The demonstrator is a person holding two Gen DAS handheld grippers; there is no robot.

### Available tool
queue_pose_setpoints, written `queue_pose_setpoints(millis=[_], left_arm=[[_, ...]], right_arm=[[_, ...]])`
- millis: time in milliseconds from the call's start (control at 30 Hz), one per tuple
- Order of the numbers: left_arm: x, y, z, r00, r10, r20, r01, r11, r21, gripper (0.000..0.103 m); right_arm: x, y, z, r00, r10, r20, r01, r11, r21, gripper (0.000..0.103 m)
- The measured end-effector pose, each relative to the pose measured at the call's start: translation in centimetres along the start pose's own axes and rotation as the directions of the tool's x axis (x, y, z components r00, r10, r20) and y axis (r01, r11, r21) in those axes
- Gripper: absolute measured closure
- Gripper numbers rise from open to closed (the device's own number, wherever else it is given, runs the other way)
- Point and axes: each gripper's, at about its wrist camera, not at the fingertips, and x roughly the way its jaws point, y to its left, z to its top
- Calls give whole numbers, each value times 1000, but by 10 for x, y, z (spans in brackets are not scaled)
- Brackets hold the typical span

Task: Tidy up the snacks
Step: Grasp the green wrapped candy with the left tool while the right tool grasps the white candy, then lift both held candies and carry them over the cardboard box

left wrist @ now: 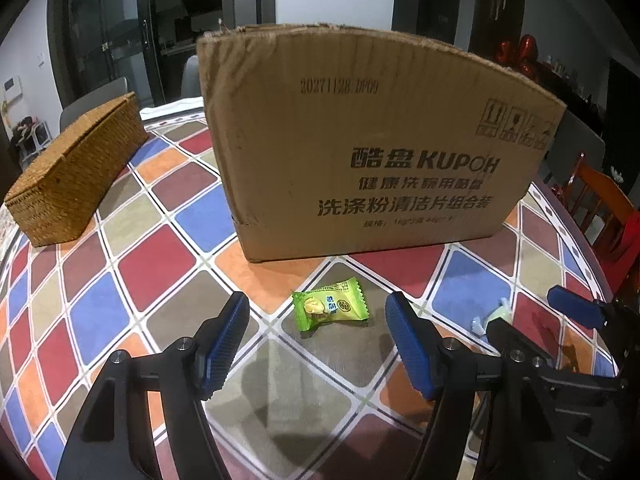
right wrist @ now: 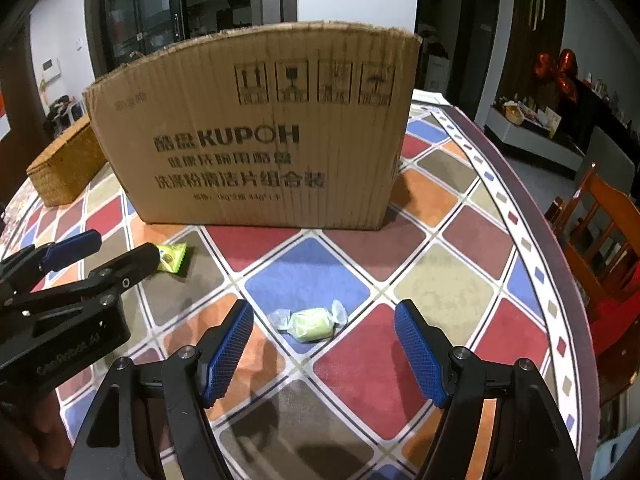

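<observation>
A green packet snack [left wrist: 330,304] lies on the checkered tablecloth just ahead of my left gripper [left wrist: 318,344], which is open and empty. It also shows in the right wrist view [right wrist: 173,257], partly hidden behind the left gripper. A pale green twist-wrapped candy [right wrist: 311,322] lies just ahead of my right gripper [right wrist: 324,350], which is open and empty. This candy shows in the left wrist view [left wrist: 490,318], partly hidden by the right gripper. A tall cardboard box [left wrist: 368,140] stands behind both snacks, its inside hidden.
A woven basket [left wrist: 76,172] with a lid sits at the far left of the table. The table's round edge [right wrist: 560,272] curves along the right, with an orange wooden chair [right wrist: 604,220] beyond it.
</observation>
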Motion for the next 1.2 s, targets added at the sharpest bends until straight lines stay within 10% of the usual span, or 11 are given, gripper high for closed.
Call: queue_pose_setpoints(millis=[400,700,1200], left_arm=[[33,0,-1,998,-14,-58,13,1000,-16,37],[34,-1,-1,998,-17,-54,17,1000,3,69],[22,3,-2,999,-22,-49,22,1000,-9,72]], right_arm=[[23,-1,-6,998,-11,-57,12,1000,13,30],[19,4,-5,999,15,-45,-15,1000,6,61],[12,5,-3,999,32,-32,-31,999,26,72]])
